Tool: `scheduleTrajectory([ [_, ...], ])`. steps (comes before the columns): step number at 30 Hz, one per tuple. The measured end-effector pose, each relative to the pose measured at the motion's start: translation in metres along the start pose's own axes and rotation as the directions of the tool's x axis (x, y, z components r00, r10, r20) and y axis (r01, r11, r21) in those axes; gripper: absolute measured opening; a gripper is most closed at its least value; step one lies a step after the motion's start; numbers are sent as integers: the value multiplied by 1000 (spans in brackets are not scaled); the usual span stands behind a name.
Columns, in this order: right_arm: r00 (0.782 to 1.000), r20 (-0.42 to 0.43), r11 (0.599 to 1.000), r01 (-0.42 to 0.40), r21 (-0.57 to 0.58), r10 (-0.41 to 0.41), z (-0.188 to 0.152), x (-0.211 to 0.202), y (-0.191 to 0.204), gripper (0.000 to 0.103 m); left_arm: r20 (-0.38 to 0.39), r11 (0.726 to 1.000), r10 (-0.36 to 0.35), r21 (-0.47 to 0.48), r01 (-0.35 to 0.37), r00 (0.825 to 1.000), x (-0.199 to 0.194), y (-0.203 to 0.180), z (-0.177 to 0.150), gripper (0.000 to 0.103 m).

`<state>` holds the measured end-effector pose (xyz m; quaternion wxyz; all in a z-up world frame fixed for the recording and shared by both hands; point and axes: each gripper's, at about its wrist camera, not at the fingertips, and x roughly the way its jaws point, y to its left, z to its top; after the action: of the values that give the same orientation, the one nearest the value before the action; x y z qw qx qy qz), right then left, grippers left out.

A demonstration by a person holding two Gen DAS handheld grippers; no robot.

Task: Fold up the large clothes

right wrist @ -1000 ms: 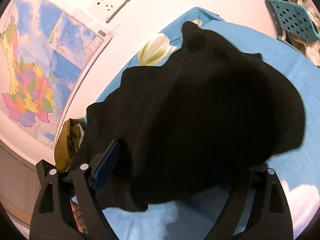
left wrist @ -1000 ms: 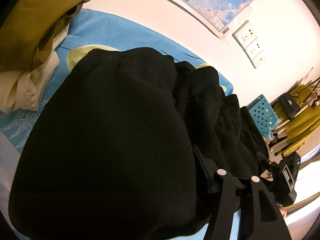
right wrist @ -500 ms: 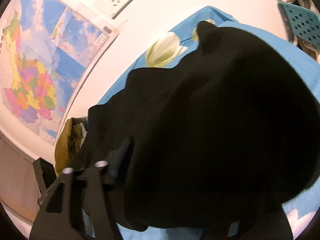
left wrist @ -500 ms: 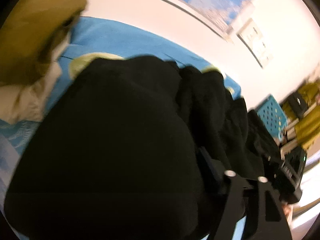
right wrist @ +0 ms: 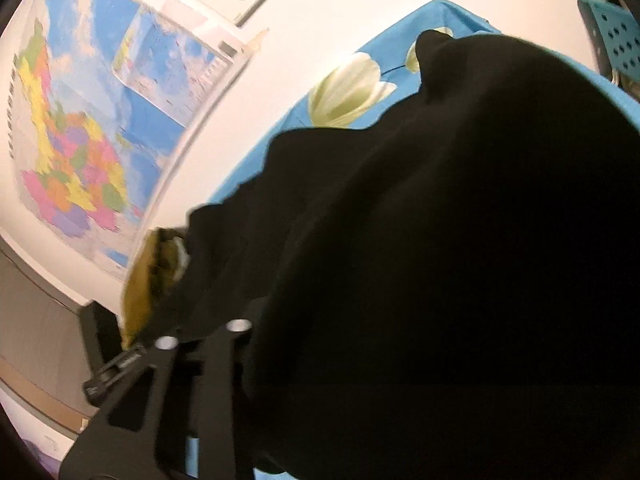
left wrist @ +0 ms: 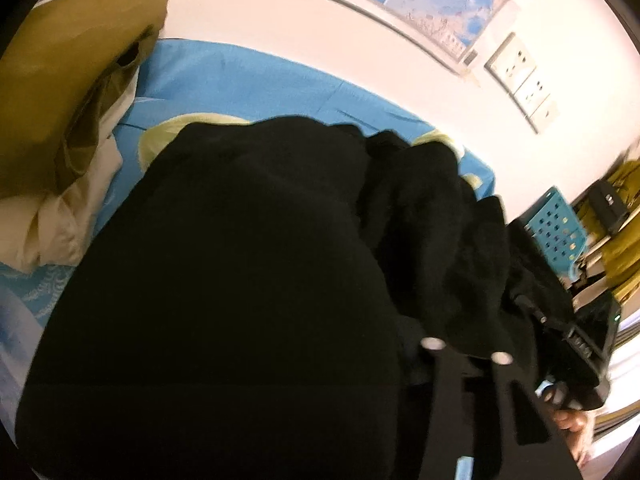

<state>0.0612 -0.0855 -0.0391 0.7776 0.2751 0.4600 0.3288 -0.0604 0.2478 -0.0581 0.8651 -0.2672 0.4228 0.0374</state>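
Observation:
A large black garment (left wrist: 248,280) hangs close in front of both cameras, above a blue flowered bedsheet (left wrist: 240,76). It fills most of the right wrist view (right wrist: 460,260) too. My left gripper (left wrist: 360,360) is shut on the garment; only its right finger (left wrist: 460,392) shows, the rest is under cloth. My right gripper (right wrist: 312,360) is shut on the garment as well; only its left finger (right wrist: 192,368) shows. The right gripper's body shows at the right of the left wrist view (left wrist: 588,332).
A pile of olive and cream clothes (left wrist: 64,120) lies at the left of the bed. A white wall with maps (right wrist: 80,140) and sockets (left wrist: 520,80) runs behind. A blue perforated basket (left wrist: 556,228) and a rack with yellow cloth (left wrist: 624,248) stand at the right.
Both grippers have lifted the garment higher and closer to the cameras. It now covers more of both views, and the right view has tilted up toward the wall.

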Motion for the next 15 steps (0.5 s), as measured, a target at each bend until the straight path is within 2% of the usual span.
scheduleTrajectory([
  [2, 1000, 6, 1000, -12, 8, 12, -1, -4, -1, 27, 8, 999, 3, 39, -3, 1000, -7, -7, 0, 45],
  [4, 999, -40, 999, -9, 51, 11, -2, 2, -8, 34, -29, 999, -10, 37, 11, 1000, -4, -5, 2, 58],
  [5, 999, -47, 998, -7, 60, 10, -3, 5, -10, 36, -62, 999, -34, 20, 35, 997, 2, -2, 4, 70],
  [6, 999, -42, 999, -11, 50, 13, -3, 5, -9, 38, -86, 999, -51, -17, 50, 995, 9, 5, 5, 70],
  [7, 999, -43, 999, -9, 41, 11, -2, 6, -7, 38, -65, 997, -67, -28, 65, 996, 10, 7, 5, 70],
  [8, 999, -41, 999, -8, 39, 10, -2, 6, -6, 40, -56, 997, -72, -19, 71, 996, 11, 7, 5, 69],
  [10, 999, -40, 1000, -9, 18, 10, -1, 9, -3, 32, -52, 999, -44, -5, 44, 998, 10, 5, 4, 57],
  [12, 999, -29, 1000, -22, 1, 22, 3, 5, 3, 23, -54, 999, -45, -9, 44, 998, 6, 5, 4, 45],
  [15, 997, 5, 997, -71, -27, 71, 10, -8, 19, 19, -59, 999, -49, -8, 49, 997, -4, 0, 7, 38],
])
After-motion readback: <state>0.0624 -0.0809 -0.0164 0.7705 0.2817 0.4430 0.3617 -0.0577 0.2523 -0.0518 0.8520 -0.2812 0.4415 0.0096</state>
